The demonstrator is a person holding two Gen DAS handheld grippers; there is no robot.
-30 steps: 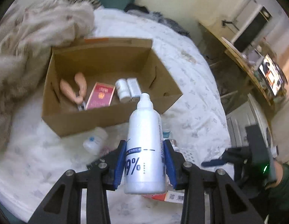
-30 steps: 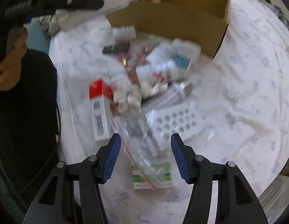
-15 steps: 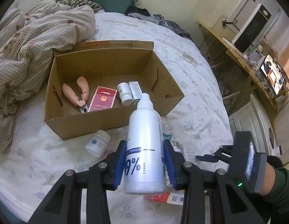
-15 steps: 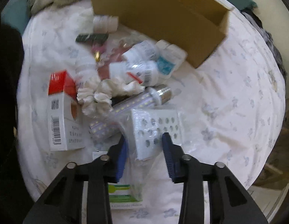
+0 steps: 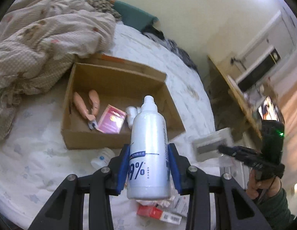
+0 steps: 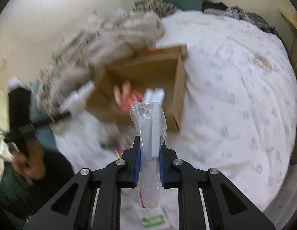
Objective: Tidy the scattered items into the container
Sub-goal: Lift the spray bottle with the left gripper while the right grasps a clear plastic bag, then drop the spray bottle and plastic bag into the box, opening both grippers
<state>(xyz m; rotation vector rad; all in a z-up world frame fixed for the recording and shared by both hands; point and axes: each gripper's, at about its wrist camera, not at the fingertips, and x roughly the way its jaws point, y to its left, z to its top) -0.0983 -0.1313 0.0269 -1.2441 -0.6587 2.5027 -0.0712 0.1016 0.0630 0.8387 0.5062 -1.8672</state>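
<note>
White flowered bedding (image 6: 234,99) is lying bare and open to the right of the cardboard box (image 5: 117,140), while a rumpled checked quilt (image 5: 42,44) is crowding the box's left and far walls. Above the box's near wall, the left gripper (image 5: 149,167) is clamping a white bottle (image 5: 148,153) between its blue pads (image 5: 123,169), long axis along the fingers, cap pointing toward the open box. Inside the box, pink-handled pliers (image 5: 87,105), a red packet (image 5: 111,121) and small white bottles (image 5: 132,113) are lying on the floor. Just outside the near wall, a small white jar (image 5: 100,158) is lying on the sheet, and a red-and-white carton (image 5: 158,213) is showing under the bottle. The right gripper (image 6: 148,164) is pinching a clear plastic bag holding a white block (image 6: 150,132), standing upright, its top toward the box; that view is blurred.
</note>
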